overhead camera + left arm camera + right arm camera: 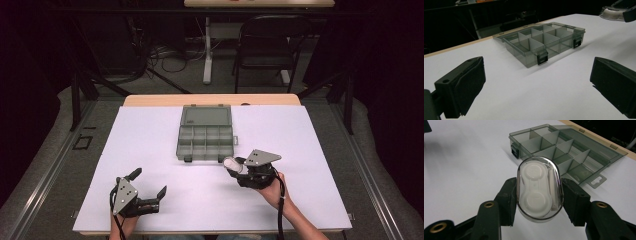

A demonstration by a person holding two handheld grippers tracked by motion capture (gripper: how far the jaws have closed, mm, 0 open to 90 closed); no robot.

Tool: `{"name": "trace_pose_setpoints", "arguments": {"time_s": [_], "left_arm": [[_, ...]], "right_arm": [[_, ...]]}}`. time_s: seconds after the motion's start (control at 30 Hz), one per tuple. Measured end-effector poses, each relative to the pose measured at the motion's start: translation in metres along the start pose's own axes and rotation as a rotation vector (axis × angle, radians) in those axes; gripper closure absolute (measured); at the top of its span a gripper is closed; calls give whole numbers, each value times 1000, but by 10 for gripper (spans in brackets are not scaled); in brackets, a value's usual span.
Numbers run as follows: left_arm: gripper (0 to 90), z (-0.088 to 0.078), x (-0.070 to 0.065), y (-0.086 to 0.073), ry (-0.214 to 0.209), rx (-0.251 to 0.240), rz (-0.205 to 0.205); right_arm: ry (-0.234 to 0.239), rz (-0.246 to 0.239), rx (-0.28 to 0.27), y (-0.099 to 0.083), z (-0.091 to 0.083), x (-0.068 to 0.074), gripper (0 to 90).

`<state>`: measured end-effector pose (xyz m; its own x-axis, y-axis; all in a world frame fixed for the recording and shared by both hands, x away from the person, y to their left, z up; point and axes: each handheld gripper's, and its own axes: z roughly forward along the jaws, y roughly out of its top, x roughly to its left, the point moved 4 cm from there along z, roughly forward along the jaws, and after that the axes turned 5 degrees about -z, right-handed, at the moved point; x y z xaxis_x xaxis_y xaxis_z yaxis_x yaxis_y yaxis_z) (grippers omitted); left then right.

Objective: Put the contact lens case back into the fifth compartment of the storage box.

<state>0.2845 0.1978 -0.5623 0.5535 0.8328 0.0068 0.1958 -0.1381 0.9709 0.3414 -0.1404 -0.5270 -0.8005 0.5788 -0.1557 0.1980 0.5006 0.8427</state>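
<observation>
Desk [150, 150]: white-topped, wood edge along the far side, spread out before you.

Smoke-grey clear plastic compartment box [206, 141]: near the desk's middle, lid laid open flat toward the far edge, dividers upright, two black latches on the near wall.

Your left tongs [148, 184]: at the near left of the desk, jaws wide apart, nothing between them, aimed toward the box.

Your right tongs [539, 195]: near right, just beside the box's near right corner, clamped on the case below.

Oval clear plastic case with white twin-well insert [538, 188]: gripped on both long sides, raised off the desk.
</observation>
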Motion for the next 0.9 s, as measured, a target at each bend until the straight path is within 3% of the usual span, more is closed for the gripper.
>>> {"name": "trace_pose_setpoints", "arguments": {"time_s": [0.9], "left_arm": [[1, 1, 0, 1, 2, -3, 1]], "right_arm": [[13, -8, -17, 21, 17, -10, 492]]}}
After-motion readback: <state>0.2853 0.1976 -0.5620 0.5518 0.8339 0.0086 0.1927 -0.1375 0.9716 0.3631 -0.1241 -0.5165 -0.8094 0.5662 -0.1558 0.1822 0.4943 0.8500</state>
